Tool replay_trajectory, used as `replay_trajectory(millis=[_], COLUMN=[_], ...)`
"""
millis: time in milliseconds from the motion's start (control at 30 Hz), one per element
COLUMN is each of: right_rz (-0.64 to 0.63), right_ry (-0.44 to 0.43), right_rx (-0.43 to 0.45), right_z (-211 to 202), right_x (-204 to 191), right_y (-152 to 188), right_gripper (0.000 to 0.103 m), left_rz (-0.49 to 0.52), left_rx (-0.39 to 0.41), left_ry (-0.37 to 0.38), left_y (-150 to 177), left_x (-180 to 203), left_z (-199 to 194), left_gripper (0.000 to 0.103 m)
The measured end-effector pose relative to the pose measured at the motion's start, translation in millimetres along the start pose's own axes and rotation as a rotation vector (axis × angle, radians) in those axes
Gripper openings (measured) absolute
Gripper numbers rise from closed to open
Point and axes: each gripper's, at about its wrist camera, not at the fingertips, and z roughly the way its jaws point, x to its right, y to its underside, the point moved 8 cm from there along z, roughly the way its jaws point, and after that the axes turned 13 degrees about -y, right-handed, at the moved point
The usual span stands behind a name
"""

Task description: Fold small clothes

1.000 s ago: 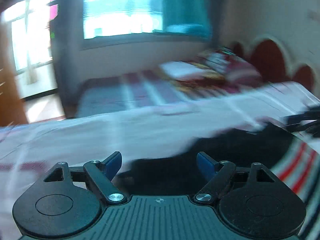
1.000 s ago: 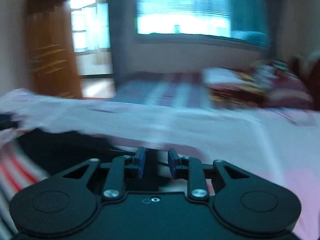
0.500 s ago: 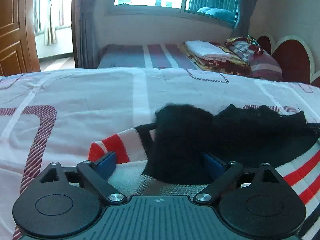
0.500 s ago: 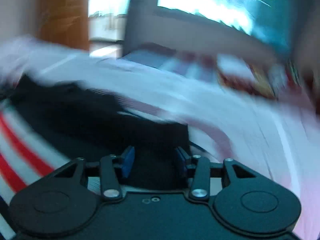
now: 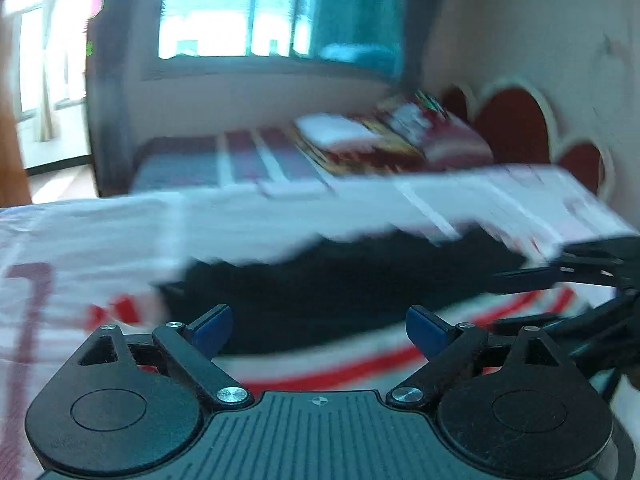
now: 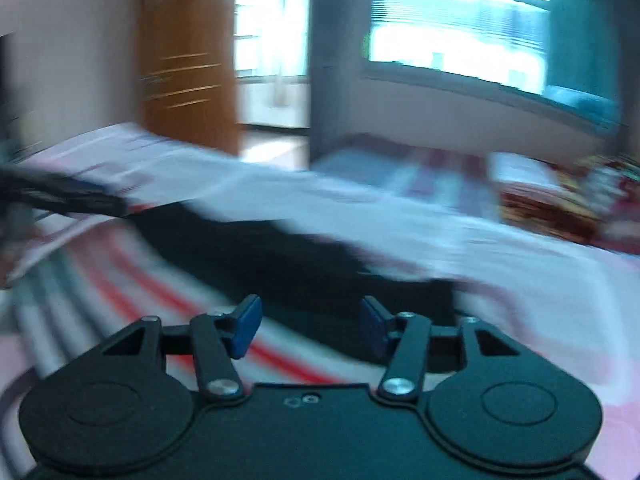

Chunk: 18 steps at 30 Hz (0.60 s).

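The bed carries everything, its pale sheet serving as a folding surface. On it lies the striped garment, spread flat with a black panel folded across its far part (both views are blurred). The left gripper and right gripper hover at the garment's near edge, fingers spread apart and empty, probably between folds.

Garment on bed, before window
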Motion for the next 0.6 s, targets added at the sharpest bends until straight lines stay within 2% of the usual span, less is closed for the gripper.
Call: replay_trajectory(millis=[33, 133, 200, 267, 300, 333, 367, 400, 433, 500, 567, 600], right_rz=[-0.013, -0.019, -0.052, -0.064, -0.033, 0.020, 0.075, 0.120, 0.173, 0.197, 0.158, 0.171], right_ry=[-0.021, -0.016, -0.008, 0.019, 0.049, 0.105, 0.153, 0.172, 0.167, 0.179, 0.216, 0.215], right_rx=[-0.021, -0.063, -0.082, -0.083, -0.077, -0.071, -0.062, -0.043, -0.012, 0.015, -0.002, 0.006], right_z=[10, 31, 33, 15, 3, -14, -32, -45, -54, -56, -52, -55], right_x=[-11, -25, -28, -15, 1, 21, 42, 56, 65, 65, 57, 54], right_y=[1, 13, 21, 29, 36, 46, 58, 68, 76, 76, 71, 66], right_gripper=[0.045, 0.045, 0.046, 0.046, 0.049, 0.054, 0.057, 0.058, 0.058, 0.058, 0.057, 0.047], left_rz=[0.005, 0.025, 0.020, -0.029, -0.045, -0.068, -0.071, -0.047, -0.051, -0.105, -0.104, -0.096], left_rx=[-0.022, -0.077, -0.063, -0.067, -0.062, -0.071, -0.068, -0.100, -0.110, -0.118, -0.098, -0.067], left_ry=[-0.001, -0.017, -0.064, -0.105, -0.126, -0.113, -0.123, -0.221, -0.228, -0.206, -0.230, -0.236], left_y=[6, 29, 40, 50, 56, 61, 62, 64, 66, 70, 68, 64], left_x=[8, 17, -3, -44, -65, -80, -86, -95, -97, -103, -105, -103], left_z=[2, 10, 1, -8, -14, -18, -17, -13, -8, -9, -22, -34], left_gripper=[0.093, 0.093, 0.093, 0.093, 0.093, 0.093, 0.094, 0.103, 0.103, 0.103, 0.103, 0.103])
